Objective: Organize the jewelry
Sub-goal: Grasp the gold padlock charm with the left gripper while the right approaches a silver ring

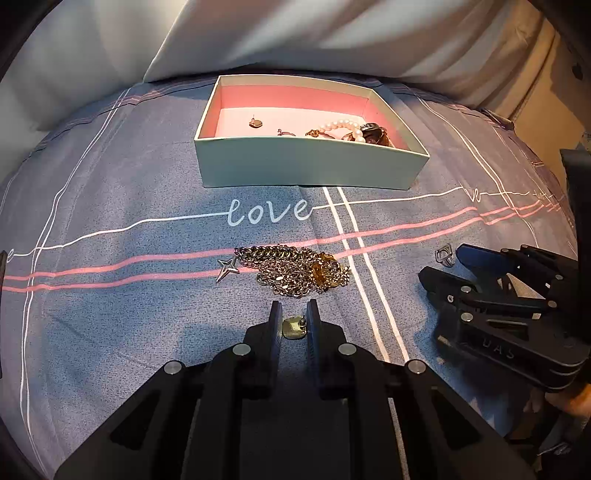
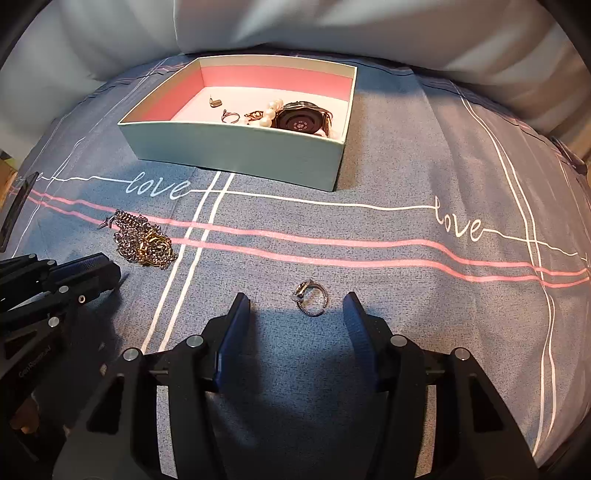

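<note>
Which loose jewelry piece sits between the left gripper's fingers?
The small gold earring, between the left gripper fingers; the chain pile and silver ring lie clear of them.

A box (image 2: 236, 155) sits on the bedspread (image 2: 406, 166), in front of a pillow (image 2: 332, 26). In the box, left to right, lie an earring (image 2: 215, 102), a small ring (image 2: 230, 117), a pearl bracelet (image 2: 270, 110) and a watch (image 2: 301, 119). Nearer than the box, a chain pile (image 2: 144, 242) lies to the left; a ring (image 2: 311, 298) lies right of it, well apart. Nearer than the chains lies a small pendant (image 1: 294, 327).
</note>
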